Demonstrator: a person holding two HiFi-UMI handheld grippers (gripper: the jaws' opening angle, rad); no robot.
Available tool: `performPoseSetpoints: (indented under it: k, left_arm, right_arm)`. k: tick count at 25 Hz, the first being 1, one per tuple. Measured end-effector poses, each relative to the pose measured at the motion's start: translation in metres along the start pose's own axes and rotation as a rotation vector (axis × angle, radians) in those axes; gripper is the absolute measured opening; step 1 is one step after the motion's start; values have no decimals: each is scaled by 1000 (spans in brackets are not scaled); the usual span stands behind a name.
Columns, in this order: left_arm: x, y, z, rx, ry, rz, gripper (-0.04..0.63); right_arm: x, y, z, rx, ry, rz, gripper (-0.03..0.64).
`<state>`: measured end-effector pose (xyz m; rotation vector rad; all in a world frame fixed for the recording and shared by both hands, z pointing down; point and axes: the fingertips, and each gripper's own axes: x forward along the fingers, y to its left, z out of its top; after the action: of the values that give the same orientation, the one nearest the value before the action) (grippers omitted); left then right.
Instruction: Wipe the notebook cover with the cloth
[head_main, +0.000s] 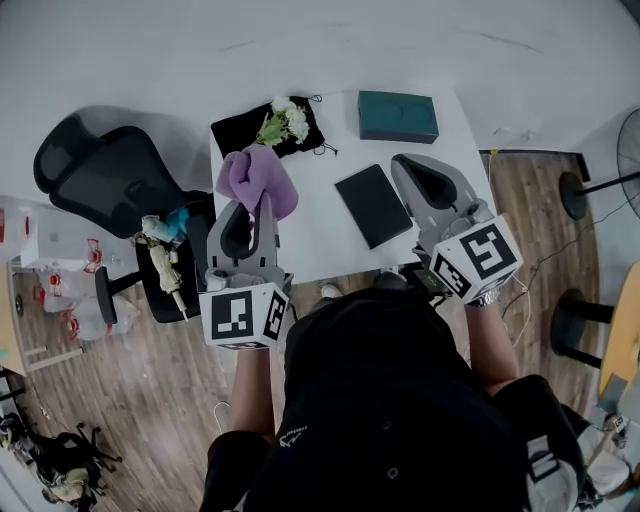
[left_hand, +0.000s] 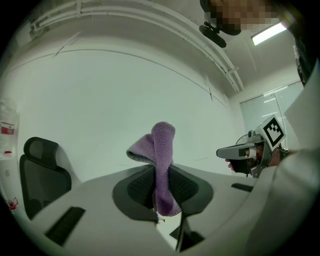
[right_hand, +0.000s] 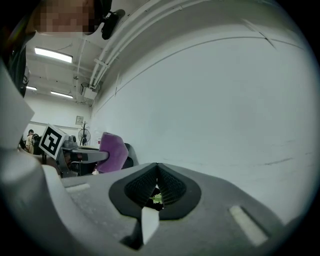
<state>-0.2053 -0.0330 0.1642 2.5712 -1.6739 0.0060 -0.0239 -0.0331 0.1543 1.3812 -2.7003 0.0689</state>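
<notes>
A black notebook (head_main: 373, 204) lies flat on the white table (head_main: 320, 245), right of centre. My left gripper (head_main: 259, 203) is shut on a purple cloth (head_main: 256, 178), which stands up between its jaws and folds over at the top (left_hand: 161, 155). It is held left of the notebook, apart from it. My right gripper (head_main: 404, 161) is just right of the notebook, jaws closed together with nothing between them (right_hand: 157, 172). Both grippers tilt upward toward the wall. The right gripper view shows the cloth (right_hand: 113, 150) to its left.
A teal box (head_main: 398, 116) sits at the table's far right. A black pouch (head_main: 240, 128) with white flowers (head_main: 284, 120) lies at the far left. A black office chair (head_main: 100, 175) stands left of the table, and a fan base (head_main: 573, 195) is on the floor at right.
</notes>
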Motion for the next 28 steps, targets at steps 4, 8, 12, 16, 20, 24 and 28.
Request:
performPoseSetpoints:
  k: [4, 8, 12, 16, 20, 24, 28]
  left_arm:
    - [-1, 0, 2, 2, -1, -5, 62]
    - [-2, 0, -8, -4, 22, -7, 61]
    - [-5, -3, -15, -9, 38, -15, 61]
    - [-7, -6, -18, -14, 40, -23, 61]
    - [-9, -8, -18, -6, 41, -26, 61]
    - [-15, -6, -17, 2, 36, -22, 62]
    - [-18, -4, -18, 2, 32, -18, 62]
  right_arm:
    - [3, 5, 13, -16, -26, 15, 3]
    - [8, 10, 14, -13, -31, 25, 3]
    - [9, 19, 11, -25, -20, 46, 3]
    - [9, 26, 8, -31, -14, 61, 3]
    - [9, 28, 6, -27, -12, 69, 3]
    - [7, 32, 4, -26, -13, 69, 3]
    - [5, 34, 3, -17, -14, 65, 3]
